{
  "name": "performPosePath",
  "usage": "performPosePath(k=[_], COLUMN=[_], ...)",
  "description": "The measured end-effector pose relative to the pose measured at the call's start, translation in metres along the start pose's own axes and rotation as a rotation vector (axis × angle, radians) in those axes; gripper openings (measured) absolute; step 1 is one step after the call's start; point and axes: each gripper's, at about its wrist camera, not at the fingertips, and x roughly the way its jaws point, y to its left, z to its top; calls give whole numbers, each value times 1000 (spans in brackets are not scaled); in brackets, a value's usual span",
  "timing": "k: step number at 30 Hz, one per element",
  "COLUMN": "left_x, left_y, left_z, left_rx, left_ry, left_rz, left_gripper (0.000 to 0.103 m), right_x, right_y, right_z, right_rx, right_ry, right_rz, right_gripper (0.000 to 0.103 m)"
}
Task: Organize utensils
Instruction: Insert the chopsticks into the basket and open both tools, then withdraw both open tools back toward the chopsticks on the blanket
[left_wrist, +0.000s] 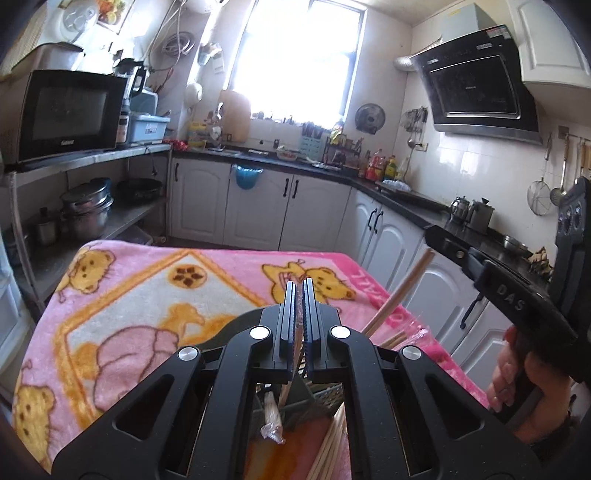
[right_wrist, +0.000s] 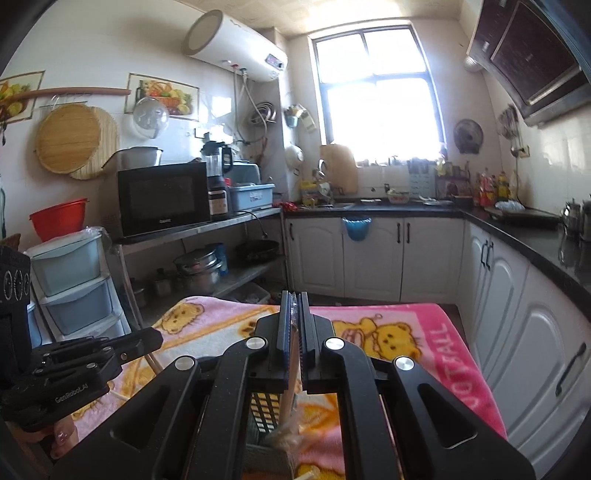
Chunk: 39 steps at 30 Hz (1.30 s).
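My left gripper (left_wrist: 300, 295) is shut on a thin wooden chopstick (left_wrist: 285, 395) that hangs from its jaws into a dark perforated utensil holder (left_wrist: 321, 397). A plastic-wrapped bundle of chopsticks (left_wrist: 272, 417) stands in that holder, and loose chopsticks (left_wrist: 332, 446) lie beside it. In the right wrist view my right gripper (right_wrist: 294, 314) is shut on another chopstick (right_wrist: 289, 384), which slants down toward the holder (right_wrist: 264, 406). The left wrist view shows that gripper (left_wrist: 430, 236) at the right with its chopstick (left_wrist: 399, 295). The left gripper (right_wrist: 157, 339) shows at the left of the right wrist view.
A pink blanket with bears (left_wrist: 147, 295) covers the table (right_wrist: 443, 343). A person's hand (left_wrist: 509, 373) holds the right gripper's handle. White cabinets under a dark counter (right_wrist: 517, 236) run along the right and back. A shelf with a microwave (right_wrist: 162, 197) and plastic drawers (right_wrist: 70, 280) stands at the left.
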Motion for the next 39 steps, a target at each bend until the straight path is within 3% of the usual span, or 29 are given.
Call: performPosePath(k=[8,11,16,23,28,35,39], left_x=[-2,-3,-6,-18,-28,-49,-62], left_y=[0,-1,1,6,7,3,1], left_z=[-2,-4,-6,-5,-3,2,-1], left_rx=[-6,-3,-19,-39,-52,-56,-51], left_ry=[14,19,31,30,19,-25,-38], left_rz=[0,1,1,10,11,-13,-19], left_gripper=[2,2,4,34,49,87,92], right_x=[-8,-10,-17,-29,-37,-53,-60], right_y=[-9,-10,-9,-8,-4,1,3], right_z=[-13,-16,-20,-24,-23,-27,-33], right_rx=[37,50,52,62,50,37,37], right_ry=[46,61,78,95,99,95,109], right_rz=[-14,-13,-6,-2,-1,8,13], right_gripper=[15,29,42,53,60,68,71])
